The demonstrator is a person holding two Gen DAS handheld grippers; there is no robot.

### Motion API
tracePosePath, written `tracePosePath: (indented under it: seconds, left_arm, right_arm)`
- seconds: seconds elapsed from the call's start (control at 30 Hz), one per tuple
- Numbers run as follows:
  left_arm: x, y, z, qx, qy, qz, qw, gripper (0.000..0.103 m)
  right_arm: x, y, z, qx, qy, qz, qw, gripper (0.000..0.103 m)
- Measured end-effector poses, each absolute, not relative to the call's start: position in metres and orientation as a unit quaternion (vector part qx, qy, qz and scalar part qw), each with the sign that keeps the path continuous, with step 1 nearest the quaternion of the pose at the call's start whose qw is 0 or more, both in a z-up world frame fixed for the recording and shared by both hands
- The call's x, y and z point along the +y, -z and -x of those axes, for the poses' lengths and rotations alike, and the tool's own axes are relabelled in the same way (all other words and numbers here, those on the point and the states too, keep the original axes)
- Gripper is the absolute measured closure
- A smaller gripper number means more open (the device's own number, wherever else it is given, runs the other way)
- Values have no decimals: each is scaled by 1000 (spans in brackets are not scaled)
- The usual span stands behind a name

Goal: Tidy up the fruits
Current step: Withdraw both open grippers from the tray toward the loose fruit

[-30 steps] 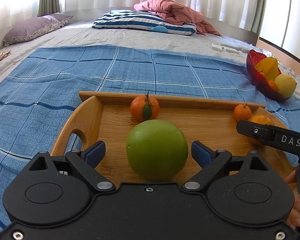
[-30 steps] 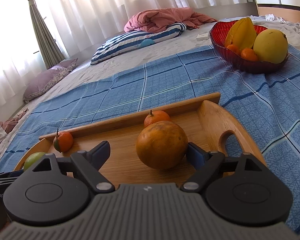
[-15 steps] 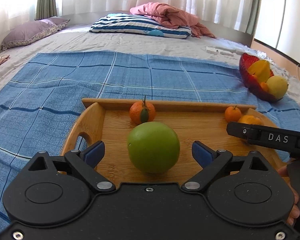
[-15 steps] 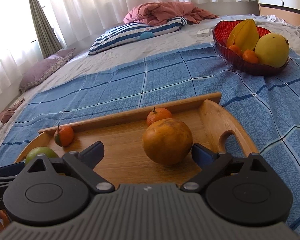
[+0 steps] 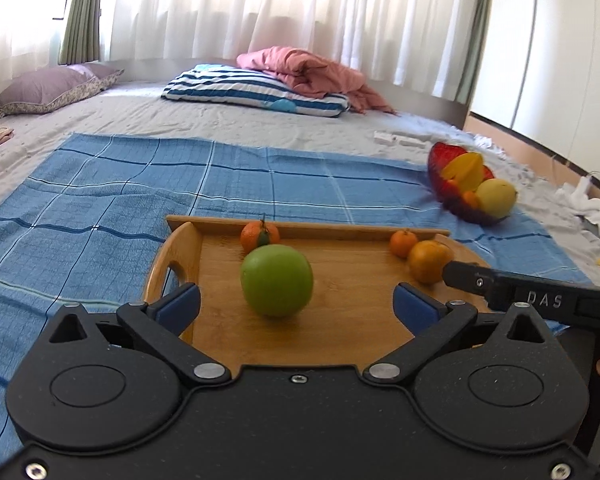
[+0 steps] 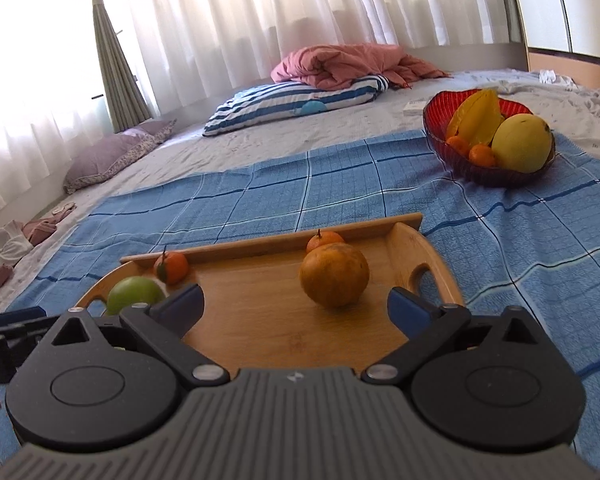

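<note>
A: How do the two grippers sit?

B: Both are held low at the near edge of the wooden tray point(image 5: 340, 312), pointing across it toward the pillows. The left gripper point(image 5: 296, 304) has its jaws spread wide, with the green apple point(image 5: 277, 280) just ahead of the gap and touching neither blue pad point(image 5: 179, 304).

A: And the right one?

B: The right gripper point(image 6: 296, 304) is spread just as wide, holding nothing. The large orange point(image 6: 334, 274) sits on the tray just beyond its fingertips, clear of both (the left camera catches this gripper's black finger close beside that orange).

A: Where is the rest of the fruit?

B: A small mandarin with a leaf point(image 5: 259, 235) lies behind the apple at the tray's far rail, and another mandarin point(image 6: 325, 240) lies just behind the orange. The red bowl point(image 6: 460, 160) stands well apart on the blue checked cloth point(image 5: 100, 216), holding a starfruit point(image 6: 478, 118), a yellow mango point(image 6: 522, 142) and small oranges.
</note>
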State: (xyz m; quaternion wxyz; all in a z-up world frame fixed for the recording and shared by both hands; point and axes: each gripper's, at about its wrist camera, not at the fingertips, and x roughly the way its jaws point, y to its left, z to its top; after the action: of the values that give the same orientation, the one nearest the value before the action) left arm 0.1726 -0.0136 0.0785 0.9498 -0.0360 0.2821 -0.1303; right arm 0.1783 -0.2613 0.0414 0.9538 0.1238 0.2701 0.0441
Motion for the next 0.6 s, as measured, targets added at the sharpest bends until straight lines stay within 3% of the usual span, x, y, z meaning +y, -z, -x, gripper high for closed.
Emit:
tracePosePath:
  seconds: [0.6]
  left_arm:
    - [-2,-70,-56,238,132,5,962,0]
  right_arm:
    - [-235,-39,-52,163,-41,-21,985,0]
